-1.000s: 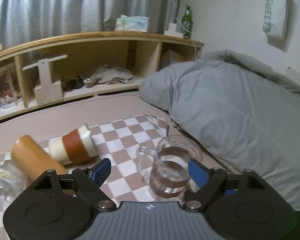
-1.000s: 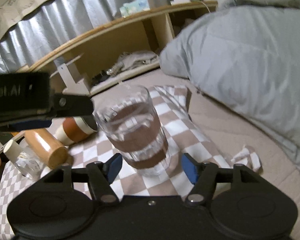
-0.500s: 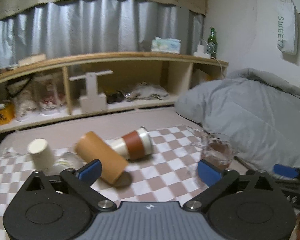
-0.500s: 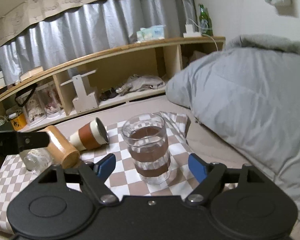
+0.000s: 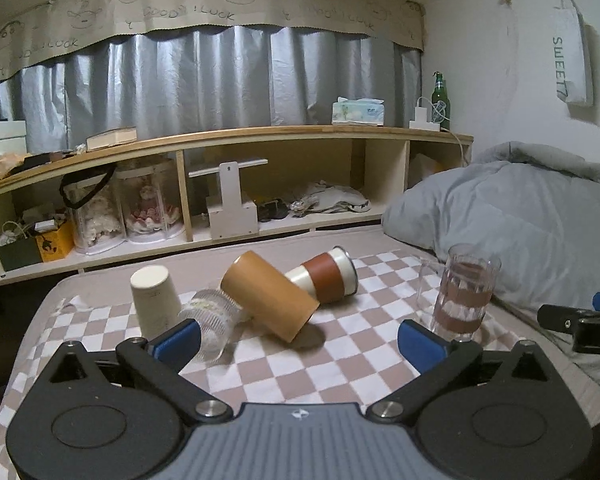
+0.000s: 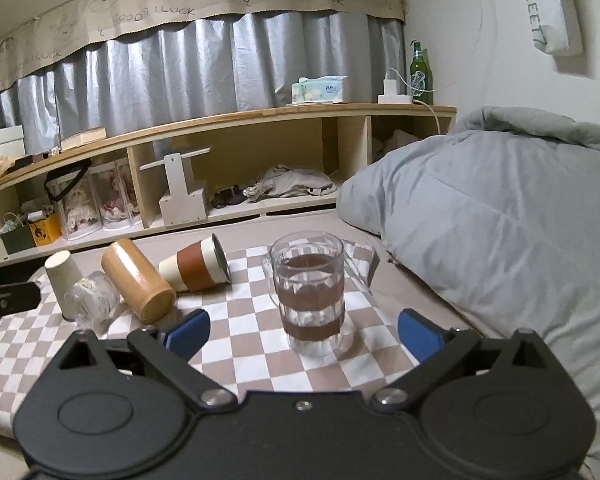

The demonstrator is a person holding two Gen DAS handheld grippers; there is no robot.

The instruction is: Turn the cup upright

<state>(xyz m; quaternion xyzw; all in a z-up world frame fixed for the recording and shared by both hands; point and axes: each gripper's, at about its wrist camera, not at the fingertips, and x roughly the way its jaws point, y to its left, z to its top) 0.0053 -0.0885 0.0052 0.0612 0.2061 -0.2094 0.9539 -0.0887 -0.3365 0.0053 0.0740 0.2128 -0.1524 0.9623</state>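
A clear glass mug [image 6: 309, 294] with a handle stands upright on the checkered cloth [image 6: 244, 344]; it also shows in the left wrist view [image 5: 462, 286]. A brown-banded white cup [image 5: 326, 276] [image 6: 196, 266] lies on its side. A tan cylinder cup [image 5: 270, 296] [image 6: 138, 286] lies on its side, leaning on it. A clear ribbed glass [image 5: 212, 322] [image 6: 94, 300] lies on its side. A cream cup [image 5: 154, 300] [image 6: 62, 280] stands upside down. My left gripper [image 5: 300, 338] is open and empty, back from the cups. My right gripper [image 6: 304, 330] is open and empty, just in front of the mug.
A grey duvet [image 6: 500, 216] is heaped on the right, next to the cloth. A low wooden shelf [image 5: 236, 184] with boxes, dolls and clothes runs along the back under a grey curtain. The bed edge drops off at the left.
Both grippers have pulled back and up from the glass mug, which stays standing upright on the cloth. Both jaws have opened wider. More of the room is in view.
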